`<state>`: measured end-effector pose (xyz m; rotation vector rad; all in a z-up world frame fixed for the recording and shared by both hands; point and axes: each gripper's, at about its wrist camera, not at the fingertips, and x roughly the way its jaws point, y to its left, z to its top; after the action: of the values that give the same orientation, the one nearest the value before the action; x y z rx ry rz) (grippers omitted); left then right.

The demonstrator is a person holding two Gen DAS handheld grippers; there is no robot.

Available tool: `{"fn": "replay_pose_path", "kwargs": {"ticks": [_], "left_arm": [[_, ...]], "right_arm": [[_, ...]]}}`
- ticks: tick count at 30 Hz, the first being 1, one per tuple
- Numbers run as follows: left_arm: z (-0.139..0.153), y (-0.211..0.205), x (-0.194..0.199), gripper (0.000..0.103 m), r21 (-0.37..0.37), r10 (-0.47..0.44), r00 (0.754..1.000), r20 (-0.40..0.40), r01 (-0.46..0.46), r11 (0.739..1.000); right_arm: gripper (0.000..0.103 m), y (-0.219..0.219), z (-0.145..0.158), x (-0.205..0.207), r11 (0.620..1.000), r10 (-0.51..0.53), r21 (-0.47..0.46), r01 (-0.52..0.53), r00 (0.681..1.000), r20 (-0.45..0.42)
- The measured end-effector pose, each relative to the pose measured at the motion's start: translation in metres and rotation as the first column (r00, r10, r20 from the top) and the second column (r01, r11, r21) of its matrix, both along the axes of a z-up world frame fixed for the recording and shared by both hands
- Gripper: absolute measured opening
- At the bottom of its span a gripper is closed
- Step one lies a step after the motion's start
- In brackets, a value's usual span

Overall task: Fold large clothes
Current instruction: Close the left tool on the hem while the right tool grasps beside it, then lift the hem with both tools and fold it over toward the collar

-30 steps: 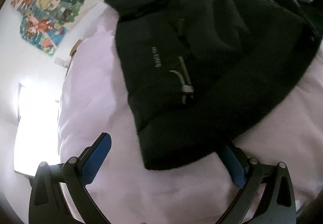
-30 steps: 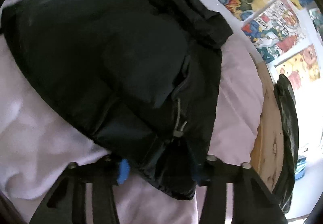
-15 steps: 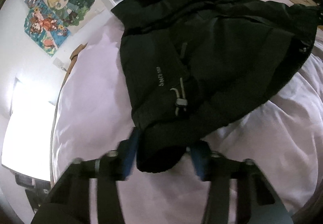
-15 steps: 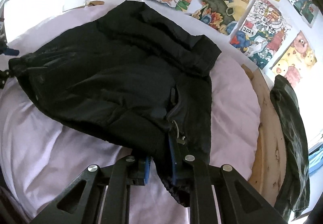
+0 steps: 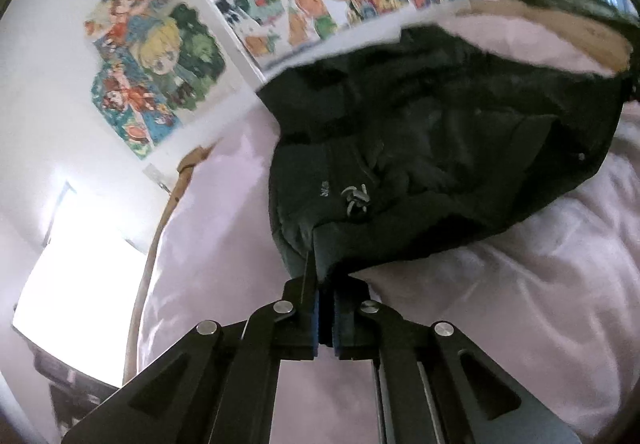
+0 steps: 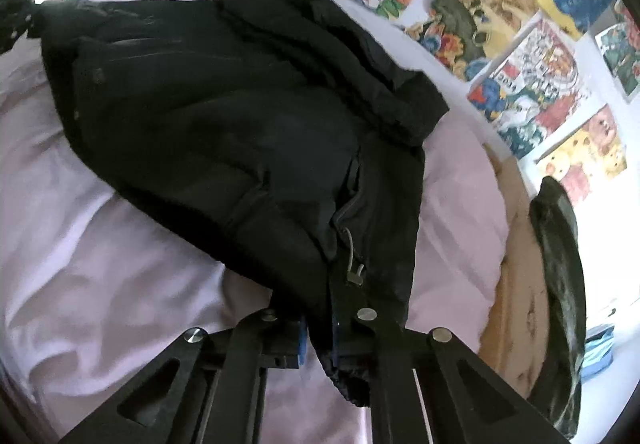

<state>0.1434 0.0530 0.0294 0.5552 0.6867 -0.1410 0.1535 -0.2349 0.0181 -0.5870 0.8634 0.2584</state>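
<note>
**Item: black padded jacket [image 5: 440,132], large, on pale pink bedding [image 5: 500,304].** The garment was found spread across the bed, collar end toward the poster-covered wall [image 5: 160,56], hem end toward the cameras. A grey zip pull [image 5: 354,198] was noted near the left-hand corner of the hem, a second pull cord [image 6: 352,252] near the right-hand corner.

**Left gripper [image 5: 327,318].** Jaws were recorded as pressed together on a thin fold of the jacket's hem corner; the fabric was seen rising out of the blue pads. The corner was lifted clear of the bedding.

**Right gripper [image 6: 318,340].** Jaws were recorded as pinched on the opposite hem corner, a thicker bunch of cloth being held, with some hanging below the pads.

**Other contents.** A wooden bed frame [image 6: 520,284] was noted at the mattress edge, with a second dark garment [image 6: 560,264] draped over it, untouched.

**Handling note (judgement).** The step in hand was taken to be the raising of the hem for a fold toward the collar. It would be done well if both corners were kept level and drawn apart enough for the hem to stay taut, then carried over the body and laid down short of the collar. The padded cloth was judged slippery and heavy; the left grip, being on little material, was considered the likelier to slip.
</note>
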Motion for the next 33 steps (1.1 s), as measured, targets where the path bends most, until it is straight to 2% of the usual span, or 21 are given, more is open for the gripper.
{"fn": "replay_pose_path", "kwargs": {"ticks": [4, 7, 13, 17, 21, 25, 30, 33], "left_arm": [[0.037, 0.005, -0.017, 0.003, -0.117, 0.019, 1.000, -0.025, -0.022, 0.993], [0.067, 0.005, -0.037, 0.003, -0.178, 0.004, 0.999, -0.036, -0.010, 0.984], [0.109, -0.007, -0.081, 0.003, -0.213, -0.035, 0.999, 0.010, 0.037, 0.976], [0.128, -0.008, -0.090, 0.003, -0.262, -0.020, 0.997, 0.070, 0.038, 0.964], [0.135, -0.014, -0.062, 0.003, -0.280, 0.000, 0.995, 0.099, 0.028, 0.960], [0.146, -0.021, -0.017, 0.003, -0.311, 0.042, 0.989, 0.141, 0.004, 0.950], [0.160, -0.021, 0.049, 0.003, -0.340, 0.115, 0.975, 0.192, -0.044, 0.940], [0.164, -0.027, 0.089, 0.003, -0.316, 0.148, 0.967, 0.206, -0.077, 0.946]], "right_arm": [[0.007, -0.011, 0.025, -0.017, 0.999, -0.002, 0.046, 0.001, 1.000, 0.023], [0.007, -0.023, 0.054, -0.036, 0.994, -0.011, 0.107, 0.004, 0.998, 0.064], [0.007, -0.037, 0.098, -0.074, 0.981, -0.044, 0.195, 0.011, 0.985, 0.167], [0.007, -0.043, 0.125, -0.083, 0.968, -0.096, 0.251, 0.025, 0.957, 0.272], [0.007, -0.041, 0.130, -0.060, 0.959, -0.140, 0.275, 0.063, 0.952, 0.273], [0.007, -0.039, 0.133, -0.023, 0.952, -0.183, 0.288, 0.100, 0.943, 0.278], [0.007, -0.042, 0.147, 0.020, 0.949, -0.222, 0.292, 0.117, 0.907, 0.357], [0.007, -0.044, 0.153, 0.062, 0.942, -0.254, 0.308, 0.134, 0.886, 0.389]]}}
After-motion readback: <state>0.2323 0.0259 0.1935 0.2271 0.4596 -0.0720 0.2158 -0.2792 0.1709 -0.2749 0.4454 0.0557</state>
